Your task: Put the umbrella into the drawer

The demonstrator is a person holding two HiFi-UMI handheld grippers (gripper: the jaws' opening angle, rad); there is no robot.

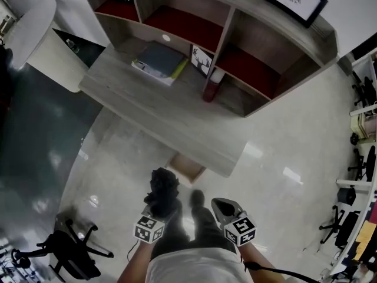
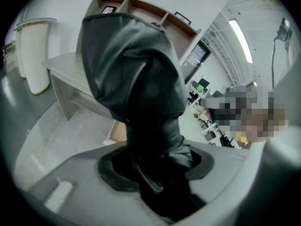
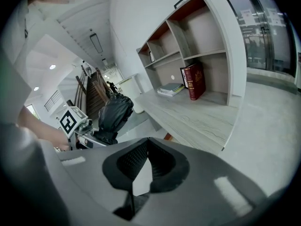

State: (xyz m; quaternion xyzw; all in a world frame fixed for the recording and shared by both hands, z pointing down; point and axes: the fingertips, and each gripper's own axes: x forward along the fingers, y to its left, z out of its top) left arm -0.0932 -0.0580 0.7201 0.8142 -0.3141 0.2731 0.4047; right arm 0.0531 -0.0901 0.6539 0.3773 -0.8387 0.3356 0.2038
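Note:
A folded black umbrella [image 1: 163,190] stands up out of my left gripper [image 1: 162,210], which is shut on its lower end. In the left gripper view the umbrella [image 2: 136,79] fills the middle and hides most of what lies ahead of the gripper [image 2: 150,168]. My right gripper [image 1: 222,206] hangs beside it, shut, with nothing between its pads [image 3: 141,157]. The right gripper view shows the umbrella [image 3: 114,114] off to the left. A light-brown wooden box-like piece [image 1: 187,168] shows under the grey desk's [image 1: 177,122] front edge; whether it is the drawer I cannot tell.
On the desk lie a stack of books [image 1: 159,61] and an upright red book [image 1: 211,86], below a shelf unit [image 1: 247,46]. A white rounded cabinet [image 1: 41,40] stands at the left. A black office chair [image 1: 70,252] sits on the glossy floor, lower left.

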